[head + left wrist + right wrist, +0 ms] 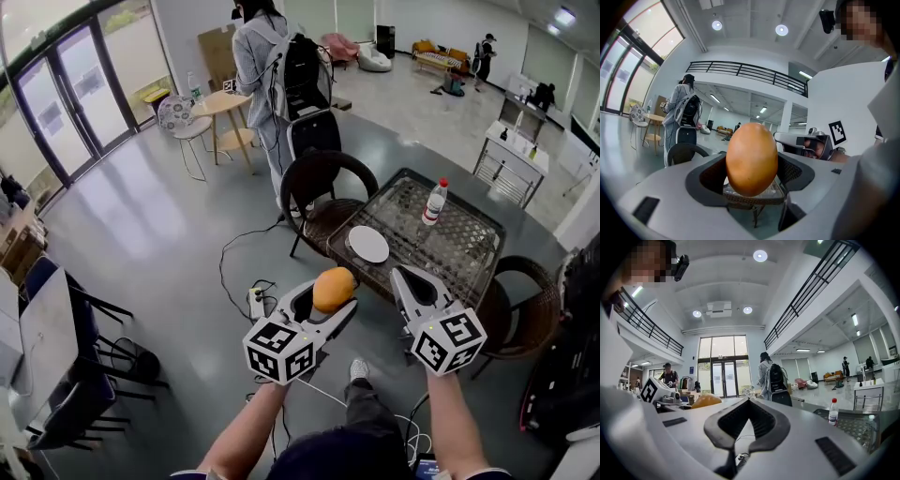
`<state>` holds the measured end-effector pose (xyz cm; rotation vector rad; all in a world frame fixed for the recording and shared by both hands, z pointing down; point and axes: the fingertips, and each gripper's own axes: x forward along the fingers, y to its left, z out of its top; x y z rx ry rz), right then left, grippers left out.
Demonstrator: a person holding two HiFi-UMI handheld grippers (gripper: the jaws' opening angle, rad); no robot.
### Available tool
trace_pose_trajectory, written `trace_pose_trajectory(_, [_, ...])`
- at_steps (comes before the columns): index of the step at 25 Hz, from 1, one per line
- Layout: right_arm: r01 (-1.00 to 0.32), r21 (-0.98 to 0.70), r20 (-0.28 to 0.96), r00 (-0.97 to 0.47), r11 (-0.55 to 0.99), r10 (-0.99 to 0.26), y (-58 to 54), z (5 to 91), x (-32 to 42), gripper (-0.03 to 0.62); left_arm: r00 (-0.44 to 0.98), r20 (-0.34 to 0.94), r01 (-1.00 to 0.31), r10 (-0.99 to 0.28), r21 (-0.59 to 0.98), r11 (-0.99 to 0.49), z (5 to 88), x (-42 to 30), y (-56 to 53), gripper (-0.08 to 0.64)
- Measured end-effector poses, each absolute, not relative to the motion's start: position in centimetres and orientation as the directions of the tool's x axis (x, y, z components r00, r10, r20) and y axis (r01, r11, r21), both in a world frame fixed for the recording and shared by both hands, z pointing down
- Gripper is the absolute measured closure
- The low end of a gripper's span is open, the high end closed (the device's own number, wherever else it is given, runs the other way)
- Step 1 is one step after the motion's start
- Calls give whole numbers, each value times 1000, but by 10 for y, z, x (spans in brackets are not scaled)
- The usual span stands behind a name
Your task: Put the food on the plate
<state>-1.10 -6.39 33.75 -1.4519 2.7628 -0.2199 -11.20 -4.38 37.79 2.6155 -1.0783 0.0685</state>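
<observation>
An orange, egg-shaped piece of food (334,289) sits between the jaws of my left gripper (328,307), which is shut on it and holds it in the air short of the table. It fills the middle of the left gripper view as the same orange food (752,157). The white plate (368,244) lies bare on the near left part of the wicker-and-glass table (469,253). My right gripper (403,274) hovers beside the left one, its jaws together with nothing in them. The right gripper view shows the food (706,401) off to its left.
A water bottle (433,202) stands on the table behind the plate. A black chair (323,183) is at the table's far left and a wicker chair (525,314) at its right. A power strip (256,302) and cables lie on the floor. A person with a backpack (281,75) stands beyond.
</observation>
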Motion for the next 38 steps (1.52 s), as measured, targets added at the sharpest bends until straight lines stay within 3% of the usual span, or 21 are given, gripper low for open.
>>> trace_pose_trajectory(22, [-734, -226, 88, -670, 641, -737, -292, 367, 38, 588, 631, 270, -775, -727, 239, -585, 401, -53, -256, 236])
trace_pose_trajectory(38, [-855, -206, 176, -511, 476, -842, -329, 392, 54, 589, 756, 320, -646, -572, 218, -732, 428, -37, -321, 236])
